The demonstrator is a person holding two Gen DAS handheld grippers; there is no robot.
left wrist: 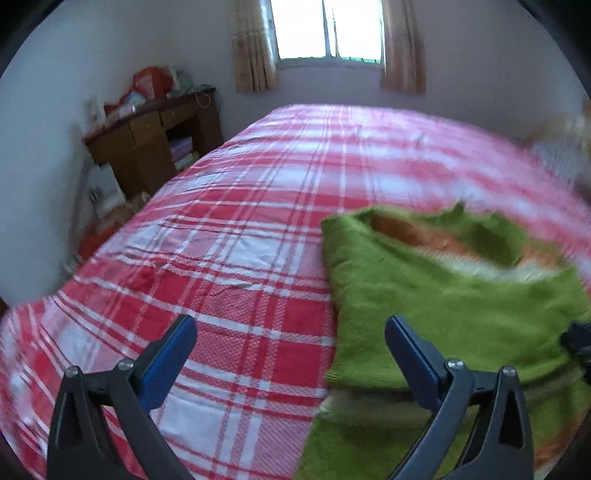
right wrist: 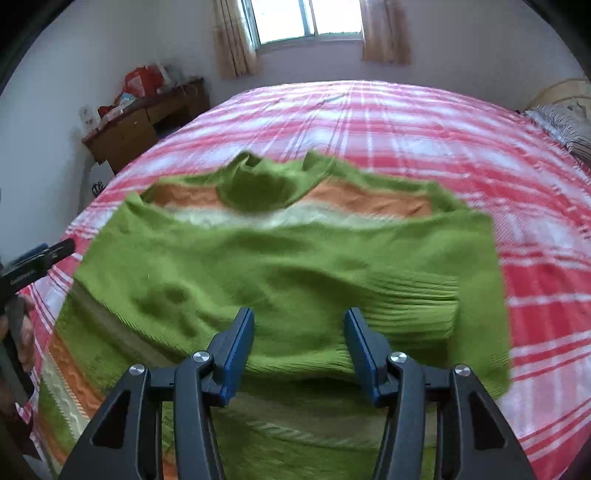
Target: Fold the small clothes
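A small green knitted sweater [right wrist: 295, 258] with orange and white stripes lies on the bed, its sleeves folded in over the body. In the left wrist view the sweater [left wrist: 443, 314] fills the lower right. My left gripper [left wrist: 290, 332] is open and empty, over the sweater's left edge and the bedspread. My right gripper [right wrist: 299, 325] is open and empty, just above the sweater's lower middle, near a ribbed cuff [right wrist: 417, 306]. The left gripper [right wrist: 40, 258] also shows at the left edge of the right wrist view.
The bed has a red and white checked bedspread [left wrist: 229, 229]. A wooden desk [left wrist: 151, 144] with clutter stands by the left wall. A curtained window [left wrist: 327, 29] is at the far wall. A striped pillow [right wrist: 565, 125] lies at the far right.
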